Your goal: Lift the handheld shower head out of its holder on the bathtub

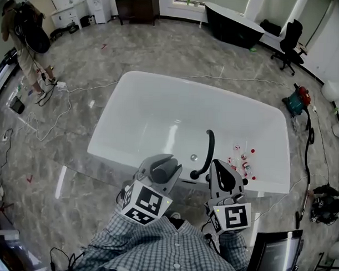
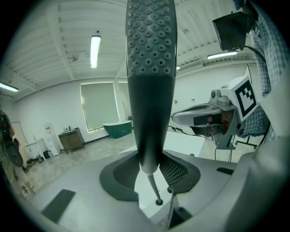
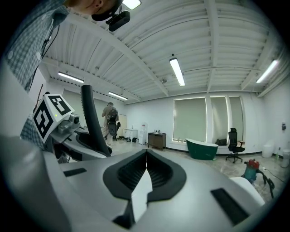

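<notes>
The black handheld shower head (image 1: 208, 150) rises above the near rim of the white bathtub (image 1: 132, 83), between my two grippers. In the left gripper view its studded face (image 2: 150, 45) points up and its neck sits clamped in my left gripper (image 2: 152, 167), which is shut on it. From the right gripper view the wand (image 3: 93, 122) stands up out of the left gripper (image 3: 68, 129). My right gripper (image 3: 146, 167) is shut with nothing in it. It sits (image 1: 221, 170) just right of the wand.
Small red-capped bottles (image 1: 243, 160) lie in the tub's right end. A person (image 1: 23, 38) stands far left among floor cables (image 1: 54, 108). A dark tub (image 1: 234, 26) and office chair (image 1: 289, 42) stand at the back. A red device (image 1: 297, 100) sits right.
</notes>
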The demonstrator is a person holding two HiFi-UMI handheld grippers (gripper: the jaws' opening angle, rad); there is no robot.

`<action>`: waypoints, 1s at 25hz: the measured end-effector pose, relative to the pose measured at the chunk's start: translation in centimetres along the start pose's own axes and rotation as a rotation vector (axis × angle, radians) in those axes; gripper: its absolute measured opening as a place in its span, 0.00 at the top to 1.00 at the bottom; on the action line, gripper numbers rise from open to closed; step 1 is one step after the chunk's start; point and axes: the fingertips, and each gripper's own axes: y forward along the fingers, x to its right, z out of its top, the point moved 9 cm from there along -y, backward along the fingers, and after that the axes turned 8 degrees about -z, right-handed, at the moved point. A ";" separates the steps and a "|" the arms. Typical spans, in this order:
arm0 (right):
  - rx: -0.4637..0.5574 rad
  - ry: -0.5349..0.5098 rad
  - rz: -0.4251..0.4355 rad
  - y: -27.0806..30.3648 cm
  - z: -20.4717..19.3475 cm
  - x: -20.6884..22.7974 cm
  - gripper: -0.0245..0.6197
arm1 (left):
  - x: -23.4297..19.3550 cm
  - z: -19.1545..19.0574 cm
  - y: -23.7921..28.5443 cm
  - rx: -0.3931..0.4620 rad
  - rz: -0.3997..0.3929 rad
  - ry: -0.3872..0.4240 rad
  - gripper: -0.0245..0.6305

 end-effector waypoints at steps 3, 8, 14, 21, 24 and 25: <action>0.019 -0.011 -0.009 0.1 0.6 0.0 0.94 | -0.1 0.5 -0.5 0.009 0.002 0.018 0.75; 0.052 -0.036 -0.017 0.2 2.0 -0.2 0.94 | -0.5 1.6 -1.5 0.037 0.016 0.028 0.75; 0.077 -0.062 -0.024 0.2 3.2 0.2 0.94 | -0.8 3.6 -2.5 0.080 0.042 0.033 0.75; 0.086 -0.087 -0.046 -0.5 4.1 -0.7 0.94 | -1.0 5.2 -4.6 0.114 0.060 0.079 0.75; 0.105 -0.083 -0.054 -0.7 4.7 -0.4 0.94 | -1.0 5.6 -4.8 0.127 0.064 0.086 0.75; 0.113 -0.080 -0.058 -0.9 4.9 -0.3 0.94 | -0.9 5.7 -4.9 0.127 0.067 0.090 0.75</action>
